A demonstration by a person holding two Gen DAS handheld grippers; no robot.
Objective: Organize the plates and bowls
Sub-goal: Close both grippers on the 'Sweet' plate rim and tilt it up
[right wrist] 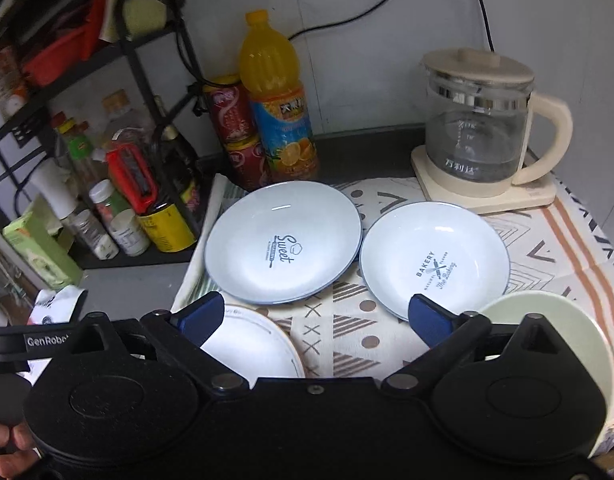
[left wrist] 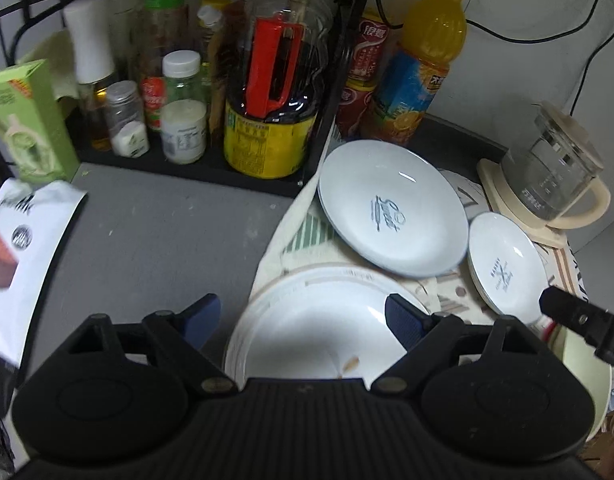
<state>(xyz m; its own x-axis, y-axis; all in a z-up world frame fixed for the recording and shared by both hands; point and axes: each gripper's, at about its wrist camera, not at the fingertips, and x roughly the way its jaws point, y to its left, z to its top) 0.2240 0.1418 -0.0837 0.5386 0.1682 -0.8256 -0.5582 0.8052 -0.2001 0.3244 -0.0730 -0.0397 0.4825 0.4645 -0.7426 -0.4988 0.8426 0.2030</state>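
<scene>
1. Dishes are all spread out on the patterned cloth [right wrist: 547, 240], not stacked yet: the "Sweet" plate [right wrist: 283, 242] and the "Bakery" plate [right wrist: 435, 260] sit side by side near the kettle [right wrist: 479, 128], rims about touching
2. White plate [left wrist: 307, 328] sits nearest, at the cloth's left edge, and a pale green bowl [right wrist: 547, 320] is off to the right
3. Left gripper [left wrist: 303, 314] is wide open and empty, white plate right below its gap, so I'd guess that's the target
4. Right gripper [right wrist: 313, 314] is gaping too, holding nothing, with bare cloth between its fingers and the Bakery plate just behind the right one
</scene>
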